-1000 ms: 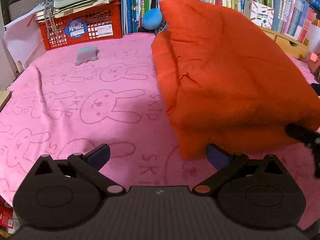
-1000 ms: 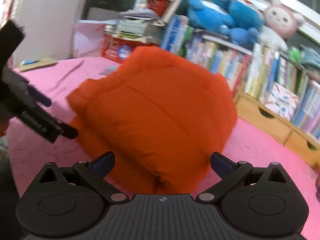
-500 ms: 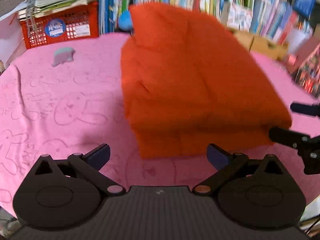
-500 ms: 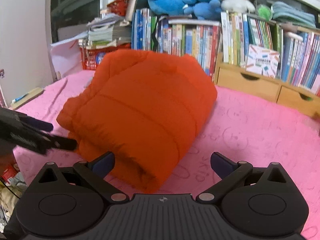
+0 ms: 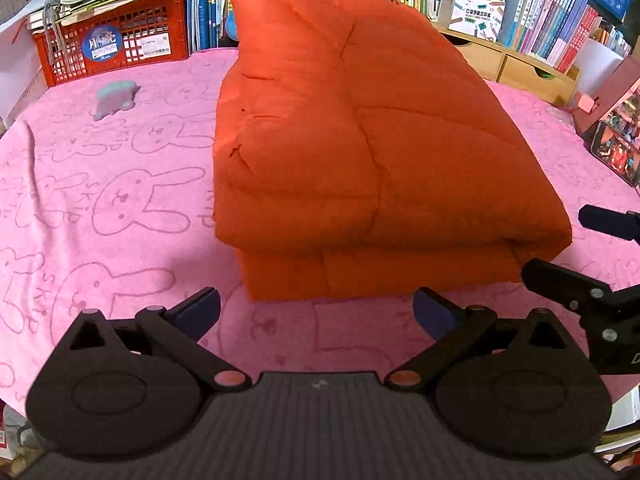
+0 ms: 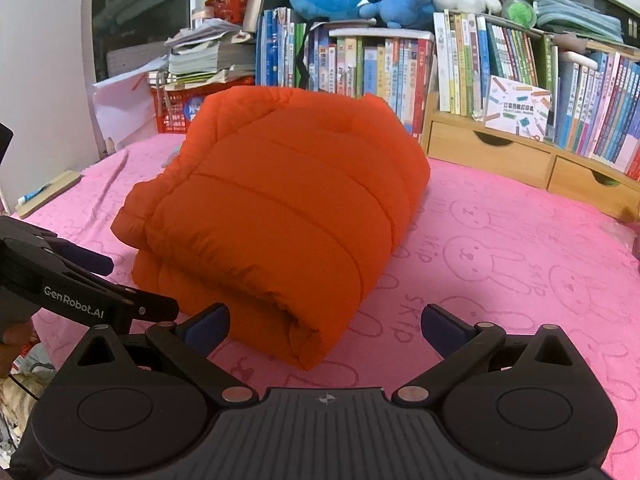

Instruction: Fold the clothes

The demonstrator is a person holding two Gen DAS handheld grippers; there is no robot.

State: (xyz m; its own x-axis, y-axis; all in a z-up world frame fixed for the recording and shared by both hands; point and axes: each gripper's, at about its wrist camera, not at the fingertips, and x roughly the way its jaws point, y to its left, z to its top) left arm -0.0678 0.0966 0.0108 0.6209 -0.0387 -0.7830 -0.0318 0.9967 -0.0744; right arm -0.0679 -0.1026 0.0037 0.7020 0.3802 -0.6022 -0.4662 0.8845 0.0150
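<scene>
Both of my grippers are spread wide and hold nothing. Left gripper [image 5: 316, 312] hovers over the pink bunny-print blanket [image 5: 120, 208], its blue-padded fingers apart, with the near edge of the folded orange jacket [image 5: 360, 152] lying just ahead of them, close but not touching. From this side I see the jacket as a thick stack of two layers, its folded front edge facing me and running across most of the gap between my fingers. My right gripper [image 6: 324, 324] sits at the jacket's near right corner, jaws equally wide, and the rounded folded end of the jacket [image 6: 280, 216] bulges toward it, reaching down between the two fingers without being pinched. In the left view the right gripper's fingers [image 5: 560, 280] show at the right edge, just beside the jacket's corner; in the right view the left gripper [image 6: 80, 280] shows at the left edge, near the jacket's lower side. Farther back on the blanket lies a small grey-green toy [image 5: 114, 98], well apart from the jacket, in front of a red crate [image 5: 112, 46], and bookshelves [image 6: 400, 64] stand behind.
</scene>
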